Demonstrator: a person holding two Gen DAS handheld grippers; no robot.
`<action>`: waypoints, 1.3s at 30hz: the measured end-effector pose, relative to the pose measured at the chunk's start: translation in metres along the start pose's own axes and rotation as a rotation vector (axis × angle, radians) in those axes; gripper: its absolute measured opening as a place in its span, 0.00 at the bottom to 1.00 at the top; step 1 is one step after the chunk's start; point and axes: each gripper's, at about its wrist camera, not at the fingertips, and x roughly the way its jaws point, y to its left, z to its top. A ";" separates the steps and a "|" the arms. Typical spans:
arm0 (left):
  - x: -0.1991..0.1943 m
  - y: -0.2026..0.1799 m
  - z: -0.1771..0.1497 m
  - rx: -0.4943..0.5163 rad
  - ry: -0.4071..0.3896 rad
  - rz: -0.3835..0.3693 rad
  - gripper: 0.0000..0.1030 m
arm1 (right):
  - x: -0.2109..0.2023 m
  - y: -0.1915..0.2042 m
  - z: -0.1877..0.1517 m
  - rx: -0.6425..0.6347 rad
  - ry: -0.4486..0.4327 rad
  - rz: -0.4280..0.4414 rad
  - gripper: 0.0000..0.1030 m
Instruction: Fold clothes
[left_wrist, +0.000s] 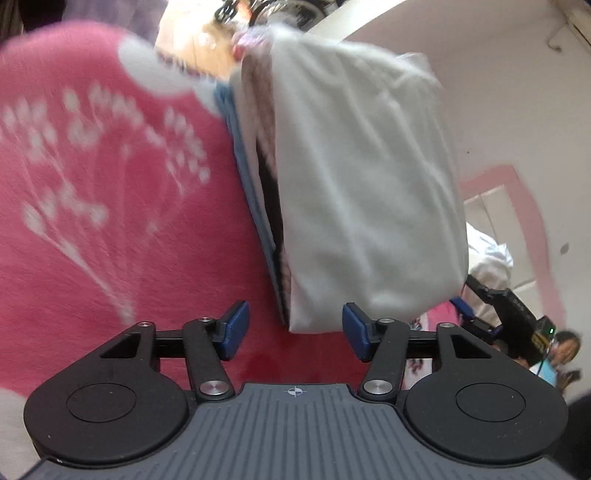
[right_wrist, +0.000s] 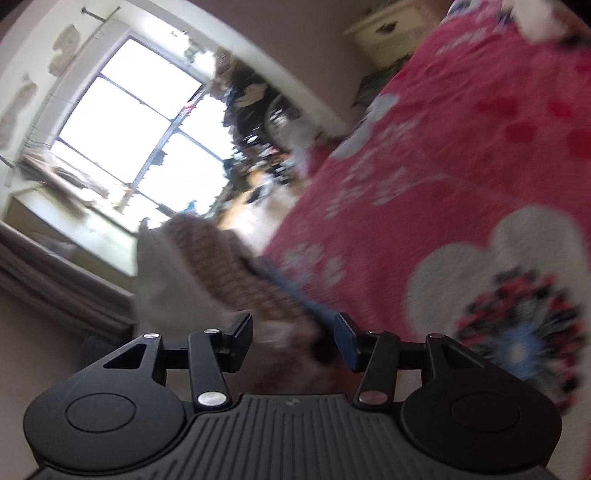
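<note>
A stack of folded clothes lies on a pink flowered blanket (left_wrist: 110, 221). A white garment (left_wrist: 362, 184) is on top, with a brown patterned one (left_wrist: 258, 110) and a blue one (left_wrist: 240, 147) beneath. My left gripper (left_wrist: 295, 332) is open, and the near corner of the white garment sits just ahead of the gap, untouched by the pads. In the right wrist view the same stack is blurred: the white garment (right_wrist: 162, 273), the brown patterned one (right_wrist: 221, 266) and the blue edge (right_wrist: 295, 295). My right gripper (right_wrist: 293, 338) is open, with the stack's near end loose between its fingers.
The blanket (right_wrist: 461, 147) covers the bed to the right of the stack. A bright window (right_wrist: 140, 129) and cluttered furniture stand beyond. A cream cabinet (right_wrist: 388, 26) is at the far end. A person (left_wrist: 565, 350) shows low at the right edge, by a pink-framed opening (left_wrist: 517, 206).
</note>
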 end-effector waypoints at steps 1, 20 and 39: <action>-0.011 -0.005 0.007 0.034 -0.032 0.015 0.50 | -0.007 0.003 0.005 -0.052 -0.032 -0.048 0.42; 0.093 -0.132 0.002 0.629 -0.375 0.127 0.49 | 0.142 0.272 -0.032 -1.208 -0.196 -0.089 0.06; 0.104 -0.123 0.005 0.644 -0.408 0.084 0.58 | 0.183 0.148 0.099 -0.572 -0.031 0.227 0.57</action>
